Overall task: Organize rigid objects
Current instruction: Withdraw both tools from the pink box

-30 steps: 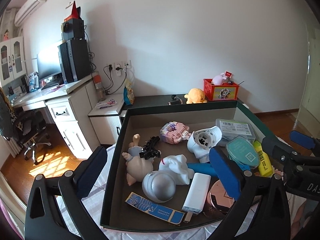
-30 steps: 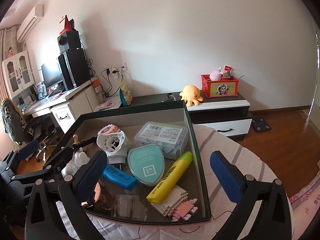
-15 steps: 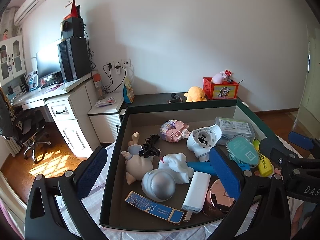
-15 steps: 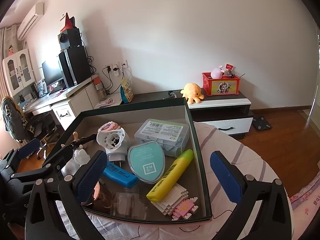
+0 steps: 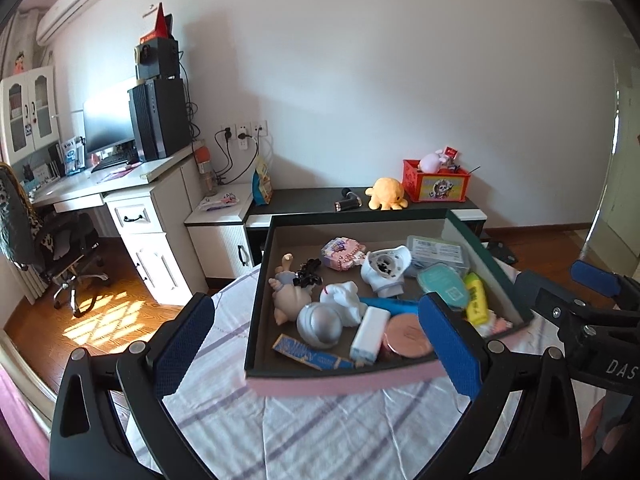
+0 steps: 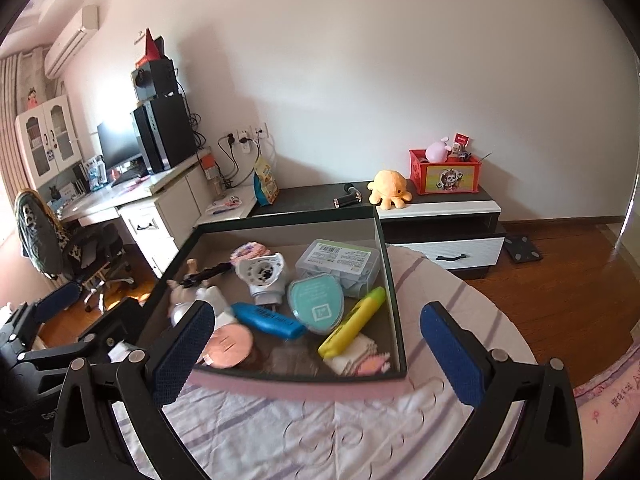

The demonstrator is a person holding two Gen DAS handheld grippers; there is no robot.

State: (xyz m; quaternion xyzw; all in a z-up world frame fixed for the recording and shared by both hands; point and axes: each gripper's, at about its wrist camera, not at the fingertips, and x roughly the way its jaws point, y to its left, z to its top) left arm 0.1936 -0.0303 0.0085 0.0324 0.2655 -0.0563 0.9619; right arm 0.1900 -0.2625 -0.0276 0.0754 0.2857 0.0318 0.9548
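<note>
A dark green box (image 5: pixel 260 292) (image 6: pixel 394 280) with a pink front face stands on the striped cloth, filled with several small items. Among them are a silver ball (image 5: pixel 319 320), a white power bank (image 5: pixel 370 334), a yellow highlighter (image 6: pixel 353 327) (image 5: pixel 476 298), a blue tool (image 6: pixel 268 320), a teal lidded case (image 6: pixel 316 306), a clear plastic case (image 6: pixel 338 260) and a white round device (image 5: pixel 384 270) (image 6: pixel 262 274). My left gripper (image 5: pixel 316 346) hangs open just in front of the box. My right gripper (image 6: pixel 316 354) is open too, near the box's front edge. Neither holds anything.
The cloth-covered table (image 5: pixel 320 432) drops off close behind the box. Beyond it are a low dark cabinet (image 6: pixel 436 216) with a yellow plush octopus (image 6: pixel 388 188) and a red crate (image 6: pixel 446 172), a white desk (image 5: pixel 132 200) and an office chair (image 5: pixel 60 248).
Both grippers have pulled back from the box, which now looks smaller with its pink front face and more cloth showing. Both stay open and empty.
</note>
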